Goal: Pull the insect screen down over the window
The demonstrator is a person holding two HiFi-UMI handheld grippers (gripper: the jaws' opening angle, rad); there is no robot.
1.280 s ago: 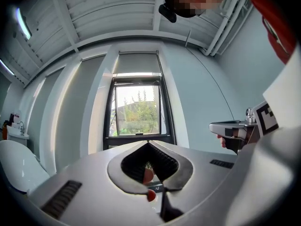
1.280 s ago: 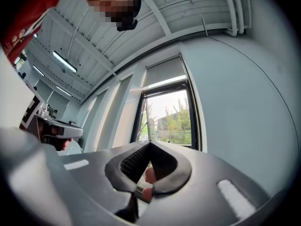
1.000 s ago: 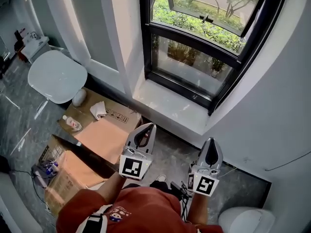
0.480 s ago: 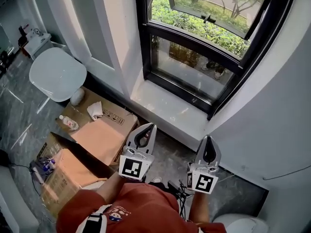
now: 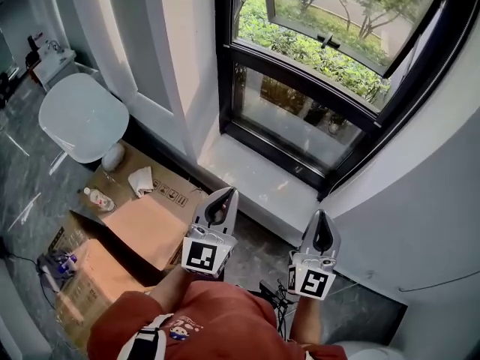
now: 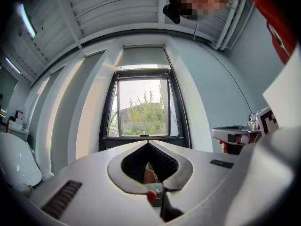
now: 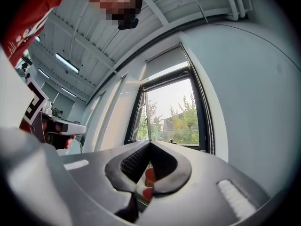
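1. Count: one white chair (image 5: pixel 82 118) at far left; one plastic bottle (image 5: pixel 97 199) and one crumpled tissue (image 5: pixel 140 180) lying on two cardboard boxes (image 5: pixel 146 220); two grippers; one black-framed window (image 5: pixel 300 88).
2. Left gripper (image 5: pixel 226 192): held in front of the person's torso and pointing towards the window, roughly level, marker cube facing up. The jaws are together with nothing between them.
3. Window: the upper sash is tilted outward. A white sill (image 5: pixel 255 175) runs along the foot of the window.
4. Insect screen (image 6: pixel 141 56): a grey band at the head of the window, with the glass below it uncovered. Both grippers are well apart from it.
5. Right gripper (image 5: pixel 321 216): beside the left one, in the same pose. The jaws are together on nothing.
6. Room: a strip of stone floor (image 5: pixel 259 250) lies between the boxes and the wall under the sill. A pale wall (image 5: pixel 420 201) stands near the right gripper's right side.
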